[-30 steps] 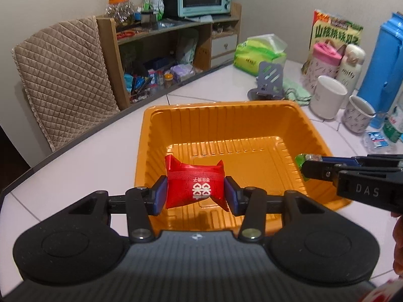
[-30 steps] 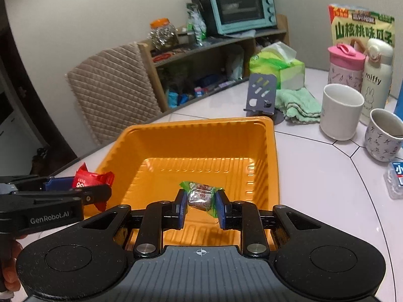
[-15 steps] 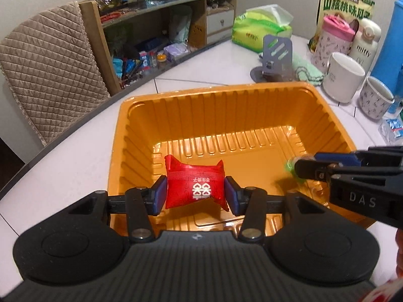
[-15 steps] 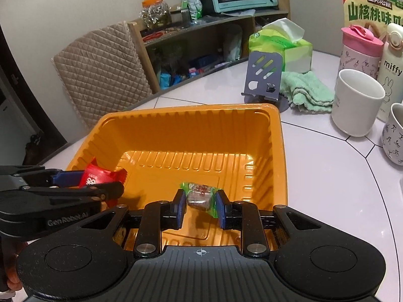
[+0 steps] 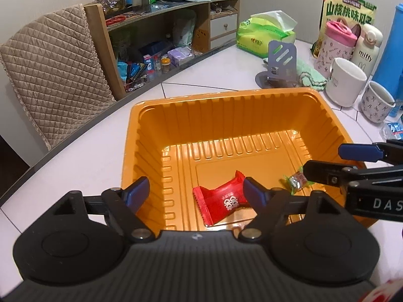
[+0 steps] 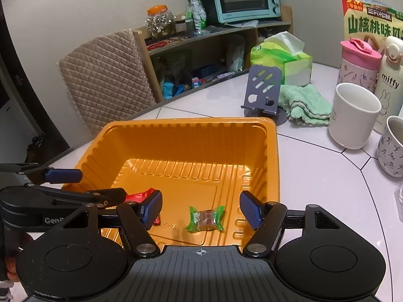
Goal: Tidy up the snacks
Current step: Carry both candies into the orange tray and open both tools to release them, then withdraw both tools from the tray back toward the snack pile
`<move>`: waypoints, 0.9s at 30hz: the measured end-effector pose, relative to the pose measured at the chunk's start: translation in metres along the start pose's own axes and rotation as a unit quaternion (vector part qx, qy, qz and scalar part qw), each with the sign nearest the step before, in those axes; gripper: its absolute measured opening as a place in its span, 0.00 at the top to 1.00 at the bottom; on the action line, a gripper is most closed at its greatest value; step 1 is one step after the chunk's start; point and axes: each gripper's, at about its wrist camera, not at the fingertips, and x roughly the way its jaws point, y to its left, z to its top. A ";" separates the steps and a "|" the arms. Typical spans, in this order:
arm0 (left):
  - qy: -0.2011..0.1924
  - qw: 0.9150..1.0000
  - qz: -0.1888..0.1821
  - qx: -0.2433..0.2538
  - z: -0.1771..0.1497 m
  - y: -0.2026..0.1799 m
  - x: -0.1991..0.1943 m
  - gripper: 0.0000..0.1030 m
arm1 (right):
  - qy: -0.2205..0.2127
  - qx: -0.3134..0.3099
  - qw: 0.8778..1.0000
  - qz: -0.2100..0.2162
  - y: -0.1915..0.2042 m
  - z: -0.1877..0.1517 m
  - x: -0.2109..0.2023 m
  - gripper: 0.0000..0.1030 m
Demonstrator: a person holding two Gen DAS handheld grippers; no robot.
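An orange plastic tray [image 5: 226,100] [image 6: 191,123] sits on the white table. A red snack packet [image 5: 221,201] lies on the tray floor near its front edge; in the right wrist view only its edge [image 6: 138,193] shows behind a finger. A green-wrapped candy [image 6: 205,218] [image 5: 296,179] lies on the tray floor to its right. My left gripper [image 5: 195,190] is open above the red packet. My right gripper [image 6: 201,207] is open above the candy. Both are empty.
Behind the tray stand a grey phone stand [image 5: 279,63], a green cloth [image 6: 304,103], a tissue pack [image 5: 264,36], a white mug [image 6: 354,115], a patterned cup [image 5: 376,102], bottles and a snack bag [image 6: 370,17]. A quilted chair [image 5: 50,75] and shelf stand beyond the table's left edge.
Both grippers have opened. The red packet and the green candy have dropped from them onto the tray floor.
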 end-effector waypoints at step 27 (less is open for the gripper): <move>-0.003 0.997 -0.029 -0.068 -0.076 0.032 -0.146 0.23 | -0.001 0.065 0.997 0.039 0.007 -0.060 -0.128 0.31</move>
